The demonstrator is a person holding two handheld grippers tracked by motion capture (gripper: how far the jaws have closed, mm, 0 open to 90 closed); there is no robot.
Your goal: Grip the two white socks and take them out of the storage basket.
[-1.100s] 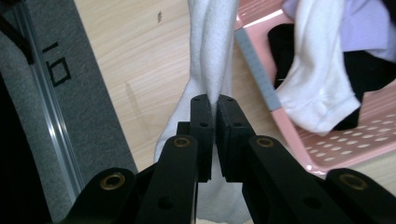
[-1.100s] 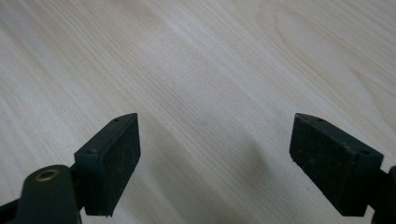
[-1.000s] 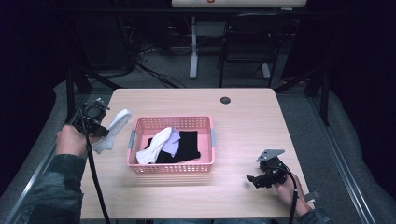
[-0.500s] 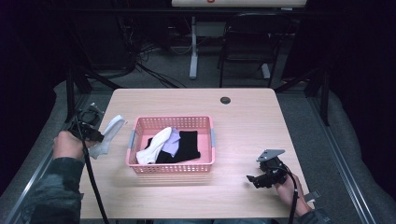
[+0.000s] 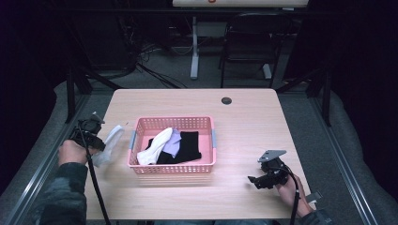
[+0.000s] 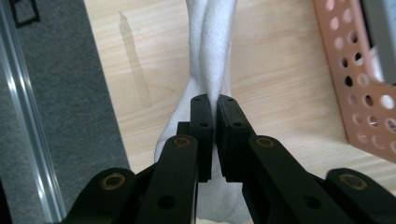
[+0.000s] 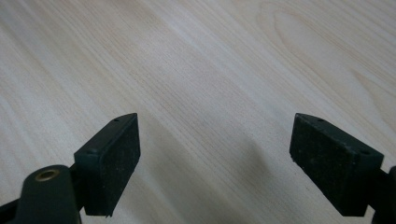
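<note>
The left gripper (image 6: 215, 105), clamped on the white sock (image 5: 107, 145), had lowered toward the counter (image 5: 253, 122) edge beside the basket (image 5: 173, 168); the right gripper (image 7: 215, 158) gaped over bare counter.

My left gripper (image 6: 215, 105): black jaws, flat rectangular pads, brass-coloured rivets at the link pivots, small screw holes in the pad blocks. Right gripper (image 7: 215, 161): same black build, matte grainy pads, one brass rivet showing. High view: grey three-cornered plate (image 5: 271, 155) on top of the right one, black cables trailing from both, dark mottled sleeve (image 5: 63, 197) on my left arm.
</note>
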